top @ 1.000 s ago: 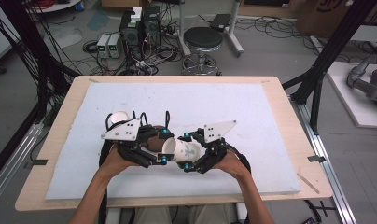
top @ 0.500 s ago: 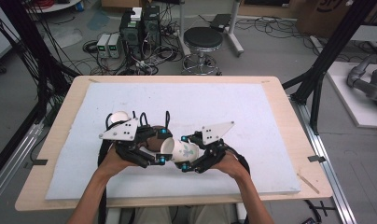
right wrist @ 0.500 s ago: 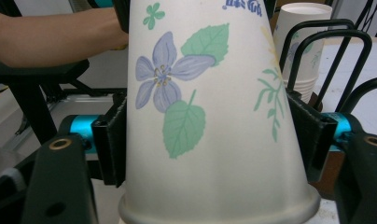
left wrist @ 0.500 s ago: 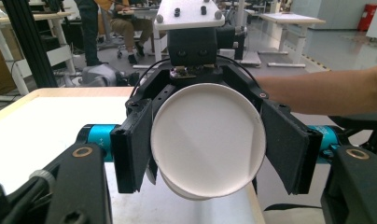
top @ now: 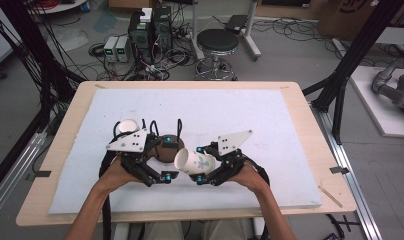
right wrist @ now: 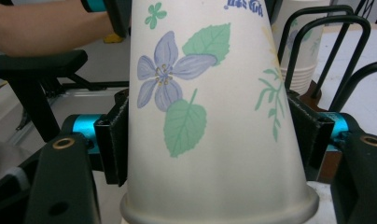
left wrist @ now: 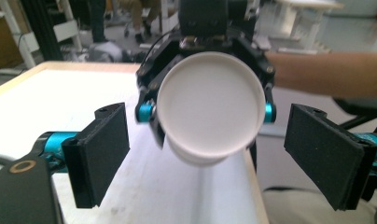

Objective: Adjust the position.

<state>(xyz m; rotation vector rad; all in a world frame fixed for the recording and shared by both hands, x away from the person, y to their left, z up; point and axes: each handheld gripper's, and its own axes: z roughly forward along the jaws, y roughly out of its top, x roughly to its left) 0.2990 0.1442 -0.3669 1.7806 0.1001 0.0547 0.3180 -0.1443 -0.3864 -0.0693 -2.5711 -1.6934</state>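
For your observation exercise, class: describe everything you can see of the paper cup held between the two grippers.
The paper cup is white, apparently thin paper, printed with a purple flower, green leaves and blue lettering. It tapers from a rolled rim to a flat, round base. It lies roughly level above the white mat, held clear of it. The right gripper has just closed its jaws on the cup's sides; their black pads press both walls. The left gripper has just opened, its pads apart from the cup.
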